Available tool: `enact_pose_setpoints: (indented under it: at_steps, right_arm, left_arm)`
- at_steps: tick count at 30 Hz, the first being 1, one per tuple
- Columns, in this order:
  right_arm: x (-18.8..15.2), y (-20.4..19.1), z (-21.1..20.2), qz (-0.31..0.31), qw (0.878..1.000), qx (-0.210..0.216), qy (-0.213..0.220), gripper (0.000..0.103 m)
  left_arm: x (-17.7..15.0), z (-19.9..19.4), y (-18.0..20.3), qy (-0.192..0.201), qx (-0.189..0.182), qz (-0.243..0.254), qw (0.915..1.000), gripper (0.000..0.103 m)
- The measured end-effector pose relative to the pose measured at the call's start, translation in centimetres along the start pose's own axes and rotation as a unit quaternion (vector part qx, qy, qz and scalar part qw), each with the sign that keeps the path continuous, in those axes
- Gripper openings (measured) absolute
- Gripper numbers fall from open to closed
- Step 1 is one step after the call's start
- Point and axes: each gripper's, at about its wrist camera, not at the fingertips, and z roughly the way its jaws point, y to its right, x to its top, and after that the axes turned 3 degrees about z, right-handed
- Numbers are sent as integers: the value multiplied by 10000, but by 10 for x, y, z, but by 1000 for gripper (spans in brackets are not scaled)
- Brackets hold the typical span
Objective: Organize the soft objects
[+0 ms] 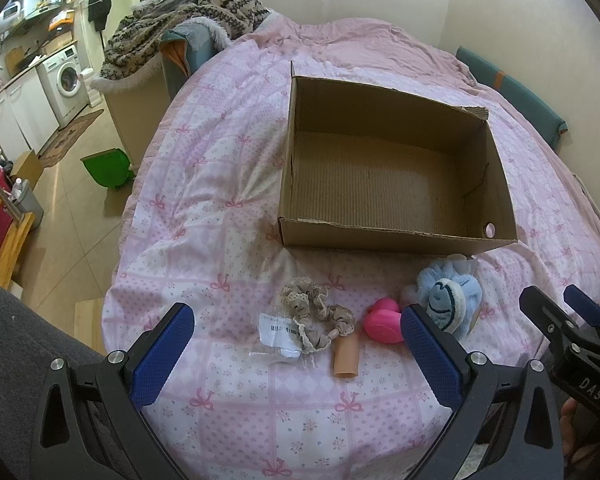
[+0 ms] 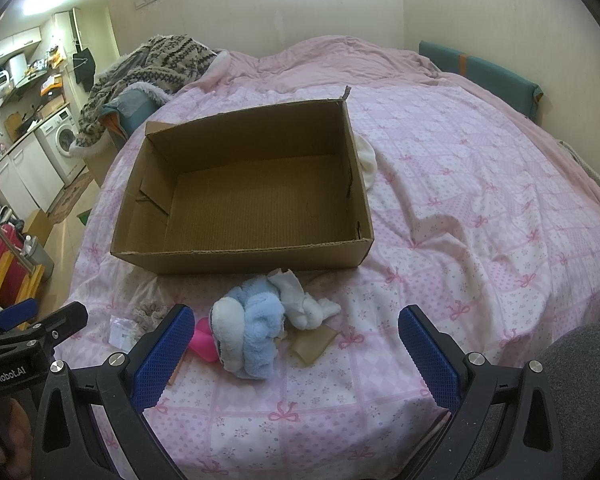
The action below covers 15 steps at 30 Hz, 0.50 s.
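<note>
An open, empty cardboard box [image 1: 396,236] [image 2: 240,258] stands on the pink bed. In front of it lie beige scrunchies [image 1: 320,312] on a clear plastic bag [image 1: 278,330], a pink soft toy [image 1: 382,320] [image 2: 204,342], a tan tube-shaped piece [image 1: 345,358], a blue and white plush toy [image 1: 448,298] [image 2: 248,332] and a white sock [image 2: 306,298]. My left gripper [image 1: 296,352] is open and empty just short of the scrunchies. My right gripper [image 2: 292,354] is open and empty just short of the plush toy; it also shows in the left wrist view [image 1: 560,304].
The pink patterned duvet [image 2: 460,200] covers the bed. A knitted blanket [image 1: 188,16] is piled at the far left corner. A teal headboard pad [image 2: 480,68] lines the far wall. A white cloth [image 2: 368,160] lies right of the box. The kitchen floor [image 1: 72,200] drops off left.
</note>
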Motion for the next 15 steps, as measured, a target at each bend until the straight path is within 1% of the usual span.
enact_pose_setpoints:
  at_steps: [15]
  right_arm:
    - [0,0,0,23,10000,18,-4,103]
  left_arm:
    - [0,0,0,-17,-6,2,10000,103]
